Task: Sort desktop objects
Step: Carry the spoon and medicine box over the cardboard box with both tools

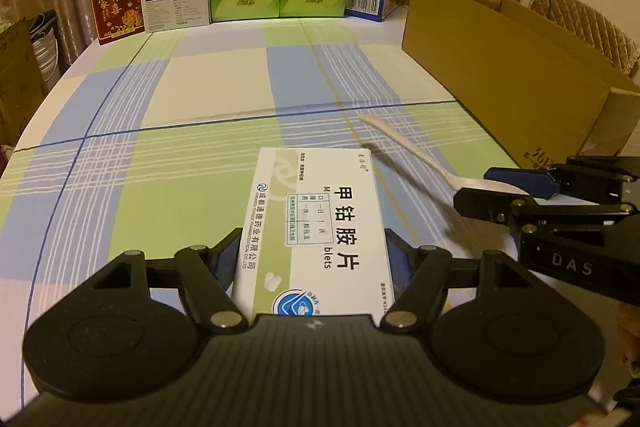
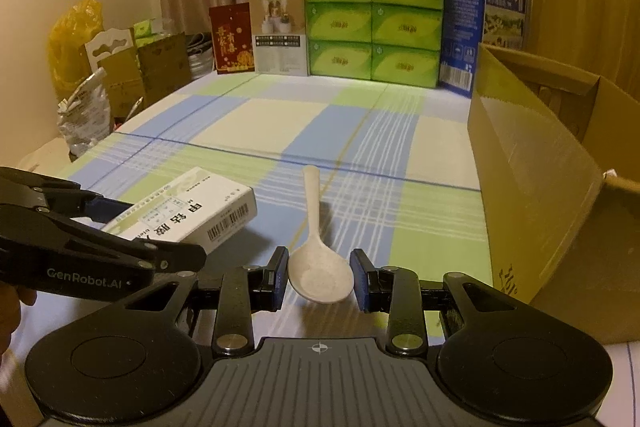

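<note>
My left gripper (image 1: 314,259) is shut on a white and green medicine box (image 1: 316,227), its jaws pressing both long sides; the box also shows in the right wrist view (image 2: 188,211), raised off the checked tablecloth. A white plastic spoon (image 2: 318,259) lies on the cloth with its bowl between the pads of my right gripper (image 2: 320,277), which is open around it with small gaps on each side. In the left wrist view the spoon (image 1: 404,147) runs to the right gripper (image 1: 508,187) at the right.
An open cardboard box (image 2: 536,187) stands at the right on the table (image 2: 280,115); it also shows in the left wrist view (image 1: 500,75). Green tissue packs (image 2: 372,23), a blue milk carton (image 2: 460,23) and smaller boxes line the far edge. Bags sit off the left side.
</note>
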Demonstrator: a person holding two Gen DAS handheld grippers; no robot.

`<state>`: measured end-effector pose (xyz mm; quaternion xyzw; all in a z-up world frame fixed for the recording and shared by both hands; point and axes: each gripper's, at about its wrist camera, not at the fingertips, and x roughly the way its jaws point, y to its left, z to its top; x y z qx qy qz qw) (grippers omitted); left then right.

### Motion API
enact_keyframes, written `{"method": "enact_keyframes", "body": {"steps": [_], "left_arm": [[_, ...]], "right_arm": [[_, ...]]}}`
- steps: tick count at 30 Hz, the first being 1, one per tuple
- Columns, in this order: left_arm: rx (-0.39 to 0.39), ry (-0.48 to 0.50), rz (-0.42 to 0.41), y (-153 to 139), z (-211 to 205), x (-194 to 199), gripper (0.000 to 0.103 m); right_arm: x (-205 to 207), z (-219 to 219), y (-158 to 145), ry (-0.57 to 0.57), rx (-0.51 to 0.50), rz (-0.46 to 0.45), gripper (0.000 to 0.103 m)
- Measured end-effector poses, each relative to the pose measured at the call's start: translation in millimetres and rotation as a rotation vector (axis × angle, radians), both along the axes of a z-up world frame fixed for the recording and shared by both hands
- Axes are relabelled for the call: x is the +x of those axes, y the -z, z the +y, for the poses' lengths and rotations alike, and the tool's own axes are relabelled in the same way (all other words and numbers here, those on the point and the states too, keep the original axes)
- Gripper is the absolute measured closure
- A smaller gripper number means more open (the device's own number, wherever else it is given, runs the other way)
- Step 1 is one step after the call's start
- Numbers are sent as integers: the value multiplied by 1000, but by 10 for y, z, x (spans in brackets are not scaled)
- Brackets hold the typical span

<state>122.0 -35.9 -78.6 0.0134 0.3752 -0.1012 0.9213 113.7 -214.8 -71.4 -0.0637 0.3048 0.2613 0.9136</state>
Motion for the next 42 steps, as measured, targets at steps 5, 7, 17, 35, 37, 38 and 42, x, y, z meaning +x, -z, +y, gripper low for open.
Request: {"method": "enact_keyframes", "body": {"steps": [5, 7, 17, 35, 37, 38, 42], "left_arm": [[-8, -11, -4, -118, 23, -41, 36], [-22, -31, -1, -155, 49, -74, 36], [-30, -87, -33, -395, -29, -287, 36], [-82, -92, -93, -1000, -368, -698, 36], [-91, -82, -101, -1065, -437, -732, 36], [-96, -75, -106, -1100, -480, -749, 36], [-104, -30, -119, -1227, -697, -762, 36]], "right_arm": [[-109, -16, -69, 11, 13, -7, 73], [-153, -39, -92, 18, 20, -3, 73], [-425, -179, -382, 50, 34, -40, 73], [-827, -687, -1052, 148, 93, -155, 73], [-851, -765, -1129, 163, 96, -170, 73], [-856, -809, -1172, 175, 98, -177, 73], [-842, -1017, -1312, 226, 109, -199, 73]]}}
